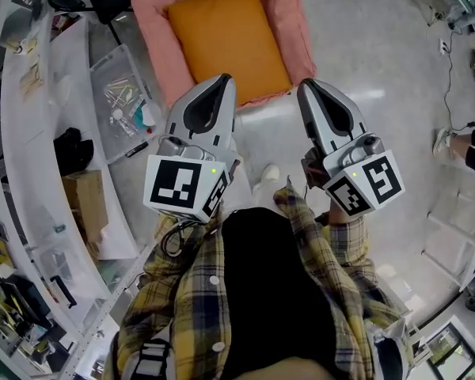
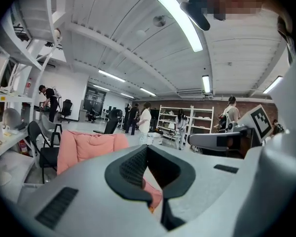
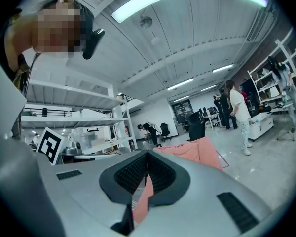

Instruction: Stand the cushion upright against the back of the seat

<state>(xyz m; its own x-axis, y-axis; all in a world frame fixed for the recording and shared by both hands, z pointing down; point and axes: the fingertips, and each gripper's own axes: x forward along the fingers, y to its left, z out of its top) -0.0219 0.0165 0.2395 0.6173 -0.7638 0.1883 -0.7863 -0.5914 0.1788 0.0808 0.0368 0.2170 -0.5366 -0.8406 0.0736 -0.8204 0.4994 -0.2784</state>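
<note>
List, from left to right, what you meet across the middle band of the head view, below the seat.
Clear bin → left gripper → right gripper → shoe

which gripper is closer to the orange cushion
Left. In the head view the left gripper overlaps the near edge of the cushion; the right gripper is off to its right, by the corner of the seat.

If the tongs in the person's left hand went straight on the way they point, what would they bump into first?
Probably the front edge of the pink seat, or the orange cushion lying flat on it just beyond. The left tongs aim that way, but depth is hard to judge.
</note>
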